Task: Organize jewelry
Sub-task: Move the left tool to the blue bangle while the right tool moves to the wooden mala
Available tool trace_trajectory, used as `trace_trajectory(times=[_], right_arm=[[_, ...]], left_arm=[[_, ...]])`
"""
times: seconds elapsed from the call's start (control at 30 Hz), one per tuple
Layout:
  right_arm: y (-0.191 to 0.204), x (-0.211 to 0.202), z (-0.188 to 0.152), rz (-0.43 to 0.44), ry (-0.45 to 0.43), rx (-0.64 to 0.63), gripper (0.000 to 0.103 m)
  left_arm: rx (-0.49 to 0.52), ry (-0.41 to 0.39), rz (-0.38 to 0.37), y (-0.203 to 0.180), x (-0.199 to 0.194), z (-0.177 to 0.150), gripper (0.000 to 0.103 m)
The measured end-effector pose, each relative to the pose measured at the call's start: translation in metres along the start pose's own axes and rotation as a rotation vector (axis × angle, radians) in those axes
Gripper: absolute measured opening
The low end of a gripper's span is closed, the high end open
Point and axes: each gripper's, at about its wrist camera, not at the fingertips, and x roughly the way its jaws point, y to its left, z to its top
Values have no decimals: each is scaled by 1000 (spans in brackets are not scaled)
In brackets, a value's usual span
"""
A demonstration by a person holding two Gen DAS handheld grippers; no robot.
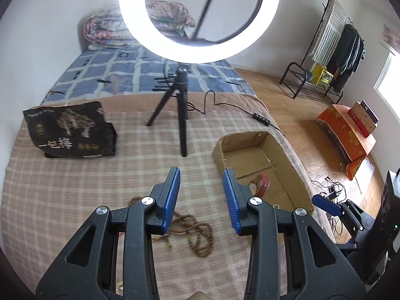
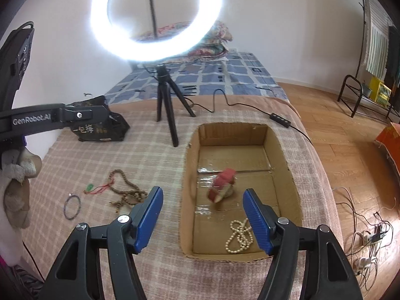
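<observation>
An open cardboard box (image 2: 282, 150) sits on the checked bedspread; it also shows in the left wrist view (image 1: 282, 147). Inside lie a red wound bracelet (image 2: 223, 184) and a white pearl necklace (image 2: 238, 237). The red bracelet shows in the left wrist view (image 1: 262, 183). A brown bead necklace (image 2: 126, 190) lies left of the box, also in the left wrist view (image 1: 200, 235) just below my left gripper (image 1: 201, 177). A green pendant on a red cord (image 2: 90, 188) and a thin purple bracelet (image 2: 72, 206) lie further left. My left gripper is open and empty. My right gripper (image 2: 202, 195) is open and empty, above the box's near end.
A ring light on a black tripod (image 2: 167, 110) stands behind the box, its cable and inline switch (image 2: 280, 120) trailing right. A black printed bag (image 1: 72, 130) lies at the left. The bed edge drops to a wooden floor with cables (image 2: 367, 235) at the right.
</observation>
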Motion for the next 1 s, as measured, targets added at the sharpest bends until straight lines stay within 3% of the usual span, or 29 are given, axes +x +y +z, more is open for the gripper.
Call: trace_trajectory(times=[0.53, 1.0], right_arm=[[77, 9, -12, 81, 57, -215, 85], [109, 90, -29, 90, 231, -327, 86]], left_arm=[[-85, 18, 39, 96, -69, -46, 36], [-201, 122, 78, 171, -36, -87, 36]])
